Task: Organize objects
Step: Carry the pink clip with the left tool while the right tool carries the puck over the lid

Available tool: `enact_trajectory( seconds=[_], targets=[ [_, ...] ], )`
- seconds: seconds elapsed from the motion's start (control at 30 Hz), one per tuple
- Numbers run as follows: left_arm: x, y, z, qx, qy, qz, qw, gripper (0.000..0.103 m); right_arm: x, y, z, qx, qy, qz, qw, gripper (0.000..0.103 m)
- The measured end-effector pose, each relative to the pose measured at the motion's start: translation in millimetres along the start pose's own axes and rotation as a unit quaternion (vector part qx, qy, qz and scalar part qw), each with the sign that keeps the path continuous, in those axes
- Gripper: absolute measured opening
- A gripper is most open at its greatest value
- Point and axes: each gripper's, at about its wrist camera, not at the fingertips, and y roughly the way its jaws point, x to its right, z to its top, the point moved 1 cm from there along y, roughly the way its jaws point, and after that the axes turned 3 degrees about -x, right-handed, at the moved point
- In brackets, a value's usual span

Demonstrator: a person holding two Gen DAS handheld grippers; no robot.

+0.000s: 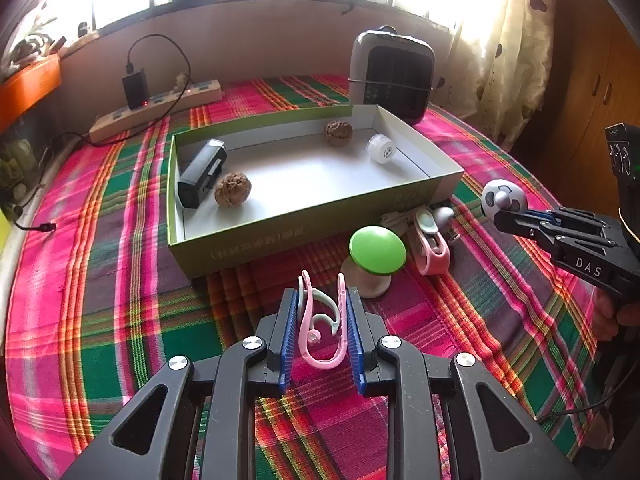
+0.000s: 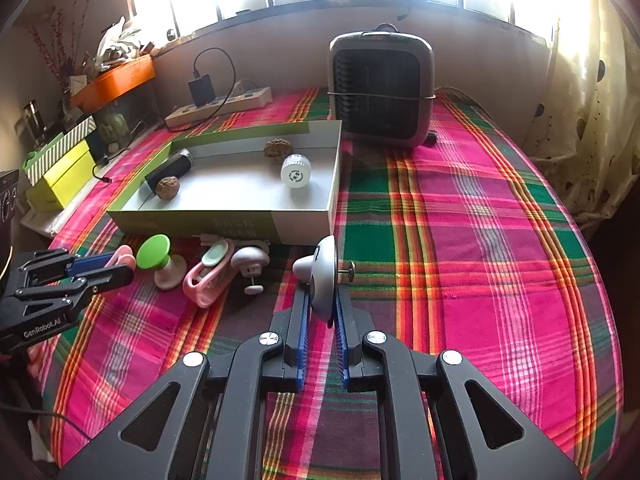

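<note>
Crowding the box (image 1: 256, 240) front: green knob (image 1: 377, 249), pink clip (image 1: 432, 254).

Two wrist views, shared box (image 1: 280, 236)

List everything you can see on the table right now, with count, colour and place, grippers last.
box: 1, green outside and white inside, centre of the table
walnuts: 2, brown, inside the box, one by each end
black device: 1, black, inside the box at its left end
white cap: 1, white, inside the box near its right end
green knob: 1, green top on a pale base, on the cloth in front of the box
pink clip: 1, pink, right of the green knob
small grey knob: 1, grey, beside the pink clip
power strip: 1, beige, behind the box
heater: 1, grey and black, back of the table
tablecloth: 1, pink and green plaid
left hand-held gripper: shut on pink hook
right hand-held gripper: shut on grey-white knob
</note>
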Motion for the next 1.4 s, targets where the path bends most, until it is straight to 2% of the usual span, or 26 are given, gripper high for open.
enact_trajectory(
  seconds=[0.93,1.4],
  targets=[
    [-5.2,-16.4,35.1,0.035,-0.010,0.020,0.9991,0.021,-16.2,-9.1,36.7,0.033,-0.033,0.012,0.999,0.012],
    [-10.4,-1.1,54.6,0.035,-0.024,0.022,0.9988,0.021,-31.0,10.8,77.0,0.037,-0.069,0.049,0.996,0.012]
  ],
)
